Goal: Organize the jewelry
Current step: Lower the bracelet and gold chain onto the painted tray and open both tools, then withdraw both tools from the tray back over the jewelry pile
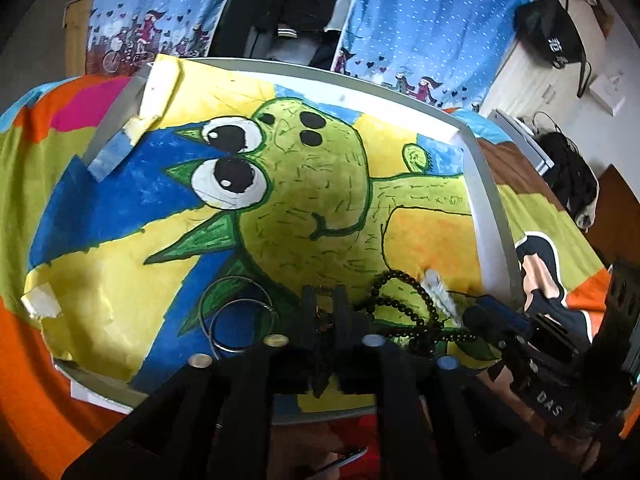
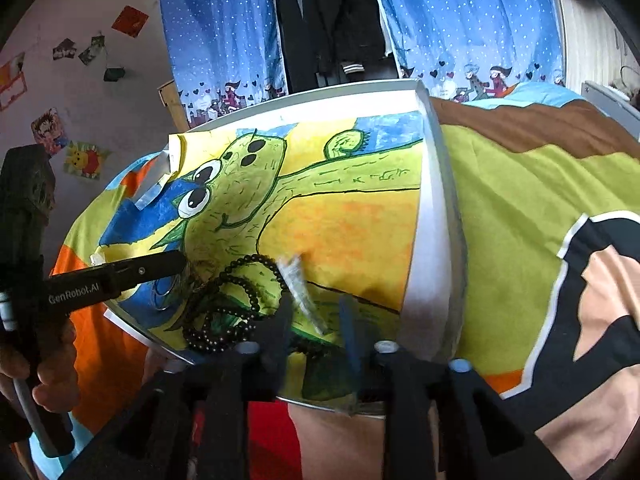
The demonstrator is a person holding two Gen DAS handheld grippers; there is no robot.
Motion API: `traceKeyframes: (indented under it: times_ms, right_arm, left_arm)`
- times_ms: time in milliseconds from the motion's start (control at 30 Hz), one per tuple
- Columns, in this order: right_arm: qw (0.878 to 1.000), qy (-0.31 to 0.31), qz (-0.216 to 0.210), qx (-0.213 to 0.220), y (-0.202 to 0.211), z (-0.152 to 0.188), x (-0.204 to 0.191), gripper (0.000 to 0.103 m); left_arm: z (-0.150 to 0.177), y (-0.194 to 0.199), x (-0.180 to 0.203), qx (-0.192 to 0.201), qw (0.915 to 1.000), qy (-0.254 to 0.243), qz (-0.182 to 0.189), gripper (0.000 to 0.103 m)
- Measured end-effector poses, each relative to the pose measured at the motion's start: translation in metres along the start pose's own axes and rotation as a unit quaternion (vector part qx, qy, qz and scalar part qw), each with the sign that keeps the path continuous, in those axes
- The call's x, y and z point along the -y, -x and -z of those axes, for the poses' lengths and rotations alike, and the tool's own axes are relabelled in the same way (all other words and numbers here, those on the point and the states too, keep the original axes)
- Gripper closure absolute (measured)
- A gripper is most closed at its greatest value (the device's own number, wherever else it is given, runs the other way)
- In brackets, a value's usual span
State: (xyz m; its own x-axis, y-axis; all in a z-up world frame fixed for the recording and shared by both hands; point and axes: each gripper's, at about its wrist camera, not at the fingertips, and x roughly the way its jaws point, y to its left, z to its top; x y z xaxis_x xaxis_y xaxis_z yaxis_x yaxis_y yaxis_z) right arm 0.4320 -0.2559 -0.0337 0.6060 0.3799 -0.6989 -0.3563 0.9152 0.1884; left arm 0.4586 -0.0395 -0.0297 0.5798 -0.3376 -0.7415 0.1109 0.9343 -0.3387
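Note:
A white tray [image 1: 486,216] lined with a bright cartoon drawing lies on a bed. A long black bead necklace [image 1: 404,304] lies coiled at the tray's near edge, with a blurred silvery-white piece [image 1: 438,290] beside it. Two thin wire hoops [image 1: 240,320] lie to the left. My left gripper [image 1: 326,320] is nearly shut on a small dark tangled piece of jewelry [image 1: 325,322]. In the right wrist view my right gripper [image 2: 316,320] is open, its fingers astride the silvery piece [image 2: 302,288], beside the necklace [image 2: 224,308]. The left gripper [image 2: 176,264] enters from the left.
The tray [image 2: 430,216] rests on a patterned bedspread [image 2: 512,208]. Blue curtains [image 2: 460,20] and dark hanging clothes stand behind. A wall with stickers is at far left. A desk with a black bag [image 1: 548,32] is at the right.

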Motion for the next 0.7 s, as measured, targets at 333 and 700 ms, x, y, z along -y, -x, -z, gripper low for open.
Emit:
traceKeyframes:
  times_ms: [333,700]
  right_arm:
    - [0.997,-0.014,0.009,0.082,0.063,-0.003,-0.005,0.024]
    - [0.976,-0.008,0.007,0.216,0.175,0.003,-0.032,0.0]
  left_arm:
    - [0.004,0.077,0.016,0.098,0.9934,0.005,-0.059,0.009]
    - [0.053,0.181,0.065,0.237,0.9654,-0.061,-0.089,0.001]
